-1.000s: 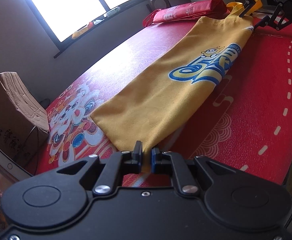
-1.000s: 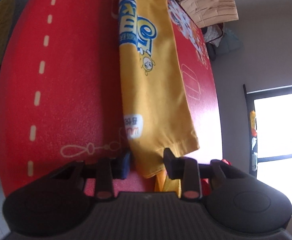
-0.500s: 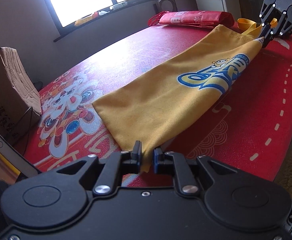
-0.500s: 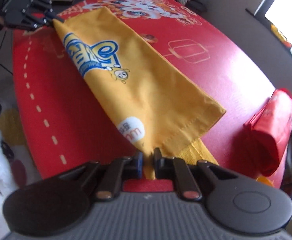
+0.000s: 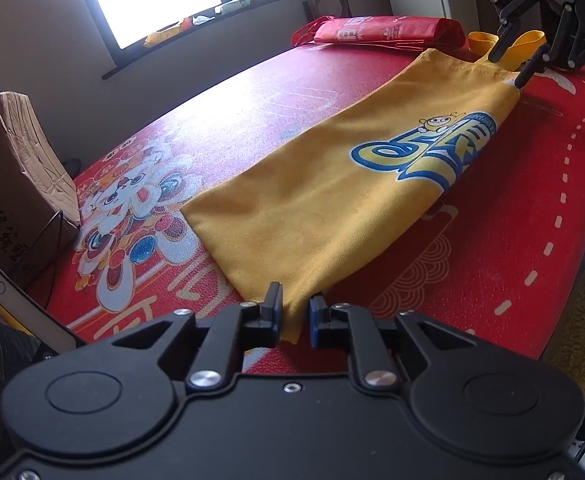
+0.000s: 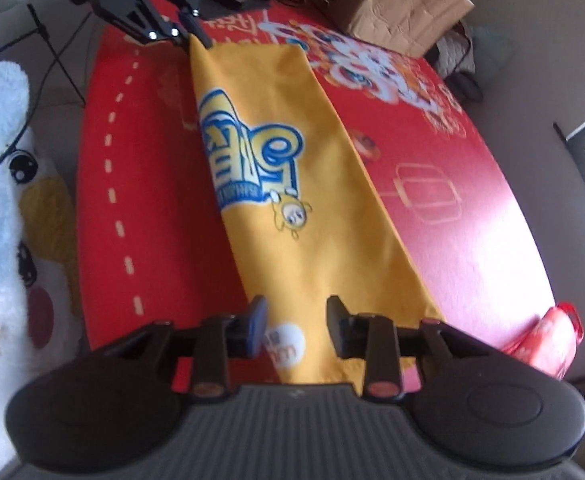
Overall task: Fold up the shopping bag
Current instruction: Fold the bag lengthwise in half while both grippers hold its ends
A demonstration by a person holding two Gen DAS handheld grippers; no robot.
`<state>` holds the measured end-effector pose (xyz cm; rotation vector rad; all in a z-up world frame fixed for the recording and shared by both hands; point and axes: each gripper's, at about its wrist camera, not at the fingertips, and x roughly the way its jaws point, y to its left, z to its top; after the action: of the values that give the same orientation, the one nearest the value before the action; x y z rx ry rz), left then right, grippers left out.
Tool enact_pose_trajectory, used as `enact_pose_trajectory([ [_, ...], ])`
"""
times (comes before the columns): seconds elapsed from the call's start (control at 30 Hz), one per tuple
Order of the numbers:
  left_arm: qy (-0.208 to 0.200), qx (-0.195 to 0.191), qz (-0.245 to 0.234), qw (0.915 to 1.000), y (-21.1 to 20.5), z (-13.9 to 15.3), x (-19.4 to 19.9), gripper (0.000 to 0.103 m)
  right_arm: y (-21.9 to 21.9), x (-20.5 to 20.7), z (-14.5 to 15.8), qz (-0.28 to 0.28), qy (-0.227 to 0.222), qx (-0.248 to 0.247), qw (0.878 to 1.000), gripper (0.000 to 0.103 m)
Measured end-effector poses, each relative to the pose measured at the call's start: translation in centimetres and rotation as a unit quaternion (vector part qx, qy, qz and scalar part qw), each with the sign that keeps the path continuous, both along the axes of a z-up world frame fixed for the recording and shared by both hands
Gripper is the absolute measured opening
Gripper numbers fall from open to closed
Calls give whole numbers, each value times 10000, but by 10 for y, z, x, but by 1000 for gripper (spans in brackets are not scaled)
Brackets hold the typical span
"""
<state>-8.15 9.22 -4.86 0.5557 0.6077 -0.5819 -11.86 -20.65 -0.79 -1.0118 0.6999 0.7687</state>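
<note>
Left gripper [image 5: 294,312] sits narrow, the yellow shopping bag [image 5: 332,200] corner between its jaws; contact is hard to judge. The bag lies flat on the red mat [image 5: 512,240]. Right gripper [image 6: 296,322] is opening above the bag's far end, handles hidden beneath it at six o'clock.

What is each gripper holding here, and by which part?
Left gripper pinches the yellow bag at its bottom corner. Right gripper is opening; nothing held.
</note>
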Motion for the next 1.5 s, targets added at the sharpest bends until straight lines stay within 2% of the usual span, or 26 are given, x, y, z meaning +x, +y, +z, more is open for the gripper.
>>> enact_pose_trajectory([
  [0.07, 3, -48, 15, 10000, 1, 0, 0, 15, 13, -6, -12, 377, -240, -288, 9986, 34],
  [0.17, 3, -86, 36, 10000, 1, 0, 0, 15, 27, -10, -17, 674, -399, -172, 9968, 46],
  [0.27, 6, -116, 43, 9999, 2, -1, 0, 15, 43, -15, -27, 967, -644, -180, 9931, 48],
  [0.4, 0, -140, 37, 9999, 3, -1, 1, 15, 59, -19, -46, 1186, -1304, -570, 9827, 40],
  [0.43, 1, -145, 35, 9999, 3, -1, 1, 15, 60, -18, -47, 1203, -1328, -600, 9820, 33],
  [0.6, 19, -221, 37, 9997, 5, -2, 2, 15, 64, -13, -49, 1294, -1249, -686, 9813, 25],
  [0.67, 30, -251, 38, 9997, 6, -2, 2, 15, 65, -12, -50, 1322, -1117, -700, 9824, 14],
  [0.73, 48, -277, 36, 9996, 7, -2, 3, 15, 66, -10, -50, 1349, -1008, -714, 9831, 10],
  [0.8, 54, -276, 31, 9996, 7, -2, 4, 16, 67, -2, -45, 1245, -707, -584, 9880, 8],
  [0.87, 48, -253, 31, 9997, 7, -2, 4, 18, 66, 13, -36, 977, -205, -281, 9946, 7],
  [0.93, 59, -256, 45, 9996, 8, -2, 6, 20, 63, 33, -27, 763, 378, 13, 9964, 7],
  [1.07, 82, -293, 125, 9995, 9, -1, 8, 28, 59, 69, -18, 455, 1341, 387, 9892, 6],
  [1.27, -72, -205, 127, 9997, 9, 7, 2, 29, 64, 83, -14, 363, 1780, 296, 9829, 6],
  [1.5, -323, 249, -554, 9976, -8, 19, -12, 29, 67, 94, -12, 199, 2139, 243, 9764, 6],
])
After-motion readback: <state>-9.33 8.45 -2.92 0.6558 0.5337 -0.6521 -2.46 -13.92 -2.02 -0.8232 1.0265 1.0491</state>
